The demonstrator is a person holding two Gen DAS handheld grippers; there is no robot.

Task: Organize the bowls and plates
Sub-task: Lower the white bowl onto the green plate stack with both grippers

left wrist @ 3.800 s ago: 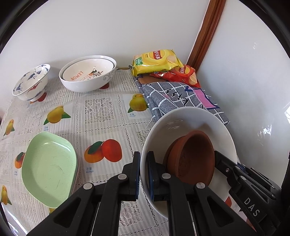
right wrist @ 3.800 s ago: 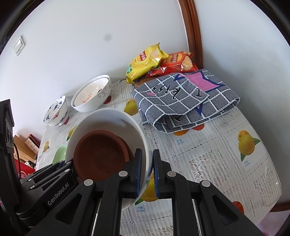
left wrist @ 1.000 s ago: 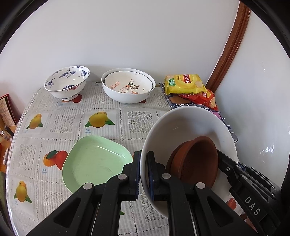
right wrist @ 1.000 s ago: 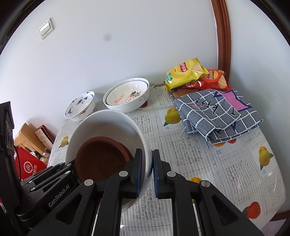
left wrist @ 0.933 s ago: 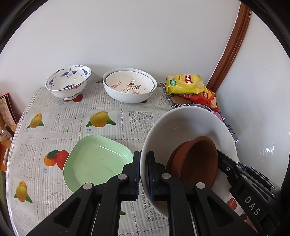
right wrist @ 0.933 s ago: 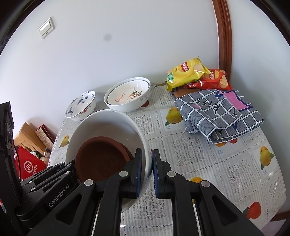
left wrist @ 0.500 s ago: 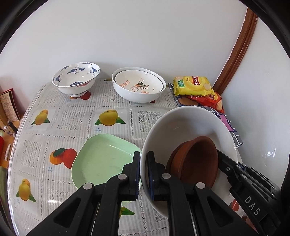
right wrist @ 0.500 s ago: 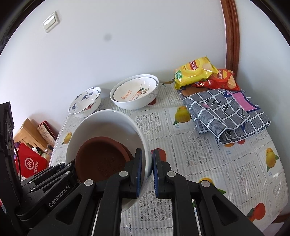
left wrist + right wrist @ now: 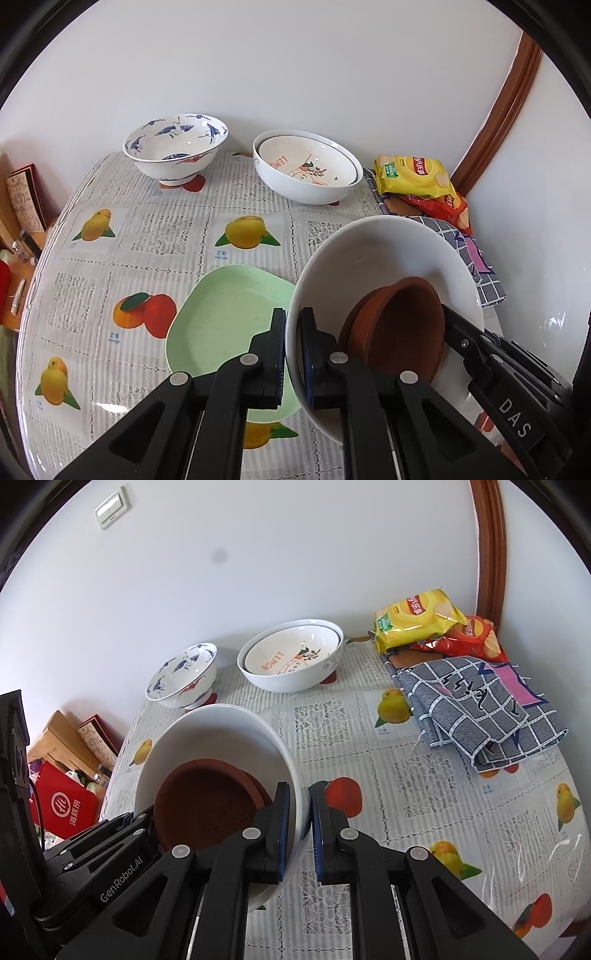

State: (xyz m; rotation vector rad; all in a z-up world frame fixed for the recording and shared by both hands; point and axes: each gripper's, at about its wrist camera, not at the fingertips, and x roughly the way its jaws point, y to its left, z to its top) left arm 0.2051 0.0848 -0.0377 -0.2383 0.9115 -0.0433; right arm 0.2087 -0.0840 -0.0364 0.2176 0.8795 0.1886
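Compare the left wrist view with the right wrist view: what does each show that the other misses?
Left wrist only: the green plate on the tablecloth. Right wrist only: the wall switch and the red bag beside the table. Both: the large white bowl holding brown saucers, clamped at opposite rims by the left gripper and right gripper, plus the blue-patterned bowl.

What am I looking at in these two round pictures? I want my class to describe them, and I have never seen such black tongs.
A person holds a two-finger clamp in each hand, and a wide-angle camera on each looks along its fingers. The left gripper and right gripper pinch opposite rims of one large white bowl, which holds brown clay saucers. Below, on the fruit-print tablecloth, lie a pale green square plate, a blue-and-white footed bowl, nested white bowls printed LEMON, yellow and red crisp bags and a folded grey checked cloth.
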